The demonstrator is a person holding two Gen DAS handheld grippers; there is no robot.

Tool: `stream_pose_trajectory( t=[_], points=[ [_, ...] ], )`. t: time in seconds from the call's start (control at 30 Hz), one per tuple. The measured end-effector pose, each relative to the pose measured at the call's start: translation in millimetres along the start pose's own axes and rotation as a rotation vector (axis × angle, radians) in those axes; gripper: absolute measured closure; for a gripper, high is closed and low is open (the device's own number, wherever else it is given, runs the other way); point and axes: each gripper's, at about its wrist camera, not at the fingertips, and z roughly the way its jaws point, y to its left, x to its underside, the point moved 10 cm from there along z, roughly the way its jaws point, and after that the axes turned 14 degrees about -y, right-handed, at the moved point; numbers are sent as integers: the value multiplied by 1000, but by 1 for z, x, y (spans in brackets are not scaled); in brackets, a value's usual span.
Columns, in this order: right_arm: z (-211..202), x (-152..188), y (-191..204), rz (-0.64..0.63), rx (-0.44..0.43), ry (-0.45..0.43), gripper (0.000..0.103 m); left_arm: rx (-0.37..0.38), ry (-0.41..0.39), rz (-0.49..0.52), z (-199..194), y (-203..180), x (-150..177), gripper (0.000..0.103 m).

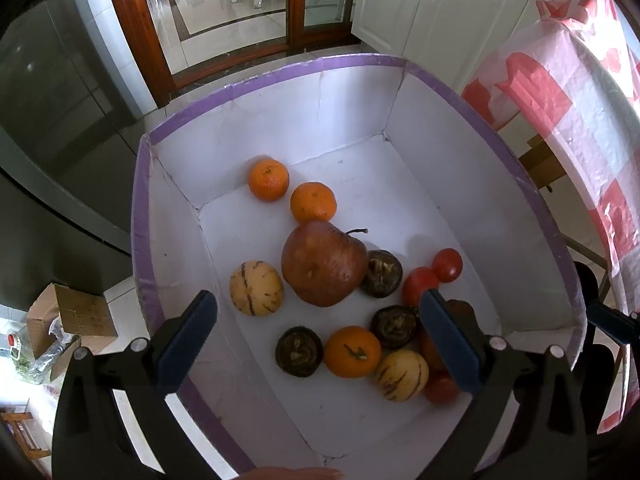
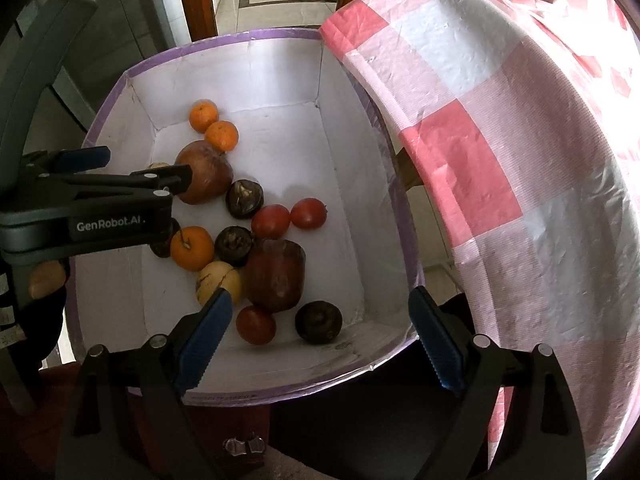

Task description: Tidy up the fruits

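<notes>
A white box with a purple rim [image 1: 264, 76] [image 2: 280, 33] holds several fruits: oranges [image 1: 269, 180] [image 2: 192, 249], a large red-brown apple [image 1: 323, 264] [image 2: 205, 172], yellow striped melons [image 1: 256, 288] [image 2: 218, 280], dark round fruits [image 1: 382, 274] [image 2: 319, 322], red tomatoes [image 1: 447, 265] [image 2: 256, 324] and a dark red fruit [image 2: 276, 276]. My left gripper [image 1: 320, 328] is open and empty above the box's near side; it also shows in the right wrist view [image 2: 140, 168]. My right gripper [image 2: 320, 336] is open and empty above the box's near edge.
A table with a pink-and-white checked cloth [image 2: 520, 160] [image 1: 580, 120] stands right of the box. A dark cabinet [image 1: 60, 100] is on the left. A cardboard box [image 1: 68, 320] sits on the floor at lower left. White cupboards [image 1: 432, 0] and a doorway lie beyond.
</notes>
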Motion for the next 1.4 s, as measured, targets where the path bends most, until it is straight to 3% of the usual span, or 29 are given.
stream_pose_trajectory(
  t=[1.4],
  points=[
    [8,10,5,-17,-16,28,16,-1,12,4,1,2,5,2]
  ],
)
